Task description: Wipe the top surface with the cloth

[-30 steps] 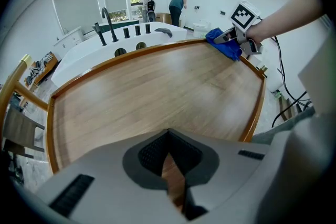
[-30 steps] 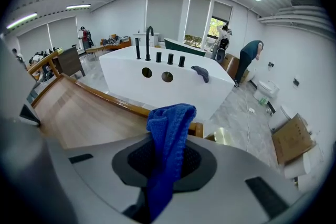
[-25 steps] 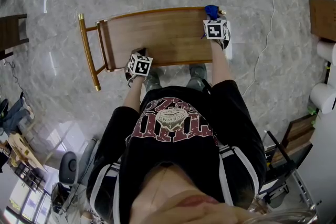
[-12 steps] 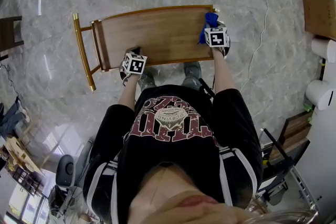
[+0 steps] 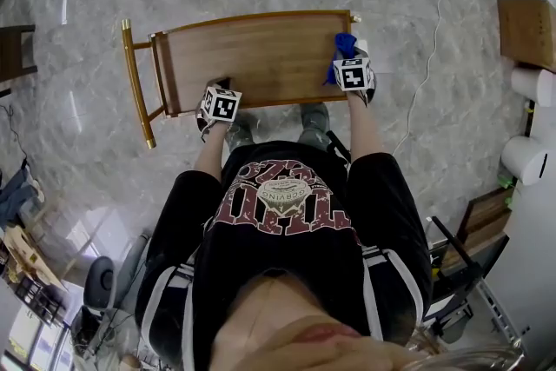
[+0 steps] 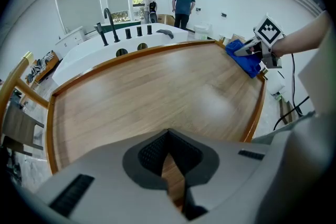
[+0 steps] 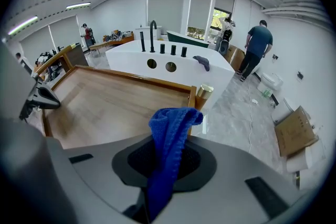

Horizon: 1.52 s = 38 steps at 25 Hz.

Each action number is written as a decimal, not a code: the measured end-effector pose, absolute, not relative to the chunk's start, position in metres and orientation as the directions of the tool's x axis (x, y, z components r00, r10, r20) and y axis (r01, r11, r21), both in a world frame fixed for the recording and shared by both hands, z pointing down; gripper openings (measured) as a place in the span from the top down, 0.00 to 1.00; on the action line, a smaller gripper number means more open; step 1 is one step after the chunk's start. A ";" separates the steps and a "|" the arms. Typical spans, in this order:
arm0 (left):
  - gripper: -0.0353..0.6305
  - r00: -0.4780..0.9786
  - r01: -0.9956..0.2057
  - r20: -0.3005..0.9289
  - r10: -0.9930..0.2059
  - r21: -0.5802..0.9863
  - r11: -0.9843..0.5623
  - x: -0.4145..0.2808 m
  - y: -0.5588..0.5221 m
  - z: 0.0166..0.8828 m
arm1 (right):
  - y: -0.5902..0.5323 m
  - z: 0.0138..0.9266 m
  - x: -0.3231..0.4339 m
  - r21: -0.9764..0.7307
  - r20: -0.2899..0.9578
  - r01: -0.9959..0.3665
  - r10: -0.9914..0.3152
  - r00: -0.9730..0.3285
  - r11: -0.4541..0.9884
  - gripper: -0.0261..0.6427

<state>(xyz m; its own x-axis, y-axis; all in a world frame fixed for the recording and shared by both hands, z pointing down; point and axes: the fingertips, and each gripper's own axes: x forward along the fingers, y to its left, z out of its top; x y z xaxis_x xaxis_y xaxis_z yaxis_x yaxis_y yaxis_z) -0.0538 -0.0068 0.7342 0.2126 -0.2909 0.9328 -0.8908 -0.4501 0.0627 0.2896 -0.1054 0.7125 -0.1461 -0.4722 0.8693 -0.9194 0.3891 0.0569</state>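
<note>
Floor (image 5: 452, 100): grey marbled tile, glossy. Beyond the table, a white tub (image 7: 173, 68), smooth, rounded rim, with black faucet (image 7: 153, 34) and a row of black knobs.

Table top (image 5: 261, 56): long rectangle, wood-grain planks, satin finish, thin raised wooden rim all round. Brass-coloured tube frame (image 5: 135, 82) at the left end; matching round brass cap (image 7: 205, 91) at the far right corner.

Right gripper (image 5: 352, 69): grey plastic body, marker cube on top, at the right end of the top. Fingers pinching the cloth (image 7: 172, 131), a blue, looped terry weave, bunched into a vertical fold. From the left gripper view the cloth sits on the wood just inside the right rim.

Left gripper (image 6: 168, 135): at the near edge of the top, left of centre. Dark ribbed pads meet at the tips, nothing between them.

Hidden: table legs and underside, behind the person's torso. Cloth's lower end disappears down between the right jaws.
</note>
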 end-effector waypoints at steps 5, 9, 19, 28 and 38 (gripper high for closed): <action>0.88 0.216 -0.894 0.928 -0.304 0.063 -0.443 -0.048 -0.004 0.734 | -0.102 0.714 0.294 0.082 0.874 -0.915 -0.470 -0.124 0.396 0.87; 0.88 0.221 -0.901 0.924 -0.311 0.072 -0.427 -0.049 -0.005 0.734 | -0.104 0.716 0.286 0.077 0.880 -0.913 -0.458 -0.127 0.401 0.87; 0.88 0.232 -0.904 0.916 -0.328 0.078 -0.421 -0.047 -0.006 0.732 | -0.104 0.716 0.243 0.026 0.874 -0.898 -0.446 -0.192 0.438 0.87; 0.88 0.235 -0.915 0.915 -0.328 0.094 -0.393 -0.045 0.015 0.727 | -0.098 0.719 0.209 -0.042 0.859 -0.895 -0.441 -0.260 0.445 0.87; 0.88 0.259 -0.923 0.919 -0.298 0.145 -0.356 -0.055 0.034 0.729 | -0.097 0.719 0.170 -0.063 0.856 -0.872 -0.423 -0.298 0.486 0.87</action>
